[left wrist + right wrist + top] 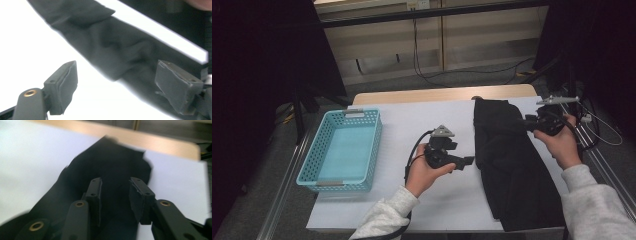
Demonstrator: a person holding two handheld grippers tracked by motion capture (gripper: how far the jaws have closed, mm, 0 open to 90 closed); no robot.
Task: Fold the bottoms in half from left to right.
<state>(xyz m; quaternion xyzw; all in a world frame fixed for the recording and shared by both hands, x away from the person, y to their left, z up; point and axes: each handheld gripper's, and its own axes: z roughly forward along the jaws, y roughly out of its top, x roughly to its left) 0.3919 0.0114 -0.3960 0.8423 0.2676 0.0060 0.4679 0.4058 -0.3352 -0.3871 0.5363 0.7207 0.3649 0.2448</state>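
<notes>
A long black cloth [512,170] lies folded on the right half of the white sheet [412,117], reaching from the far edge to the near edge. My left gripper [466,161] hovers just left of the cloth's left edge, pointing right at it. In the left gripper view its jaws [116,67] stand wide apart with nothing between them, the cloth [112,47] lying beyond. My right gripper [528,121] sits at the cloth's far right edge. In the right gripper view it [116,181] is open over the cloth [112,157], pinching nothing.
A light blue perforated basket [341,152] stands empty on the left of the table. The wooden table edge [422,95] shows beyond the sheet. Metal rails run along both sides, and loose cables [602,135] trail at the right.
</notes>
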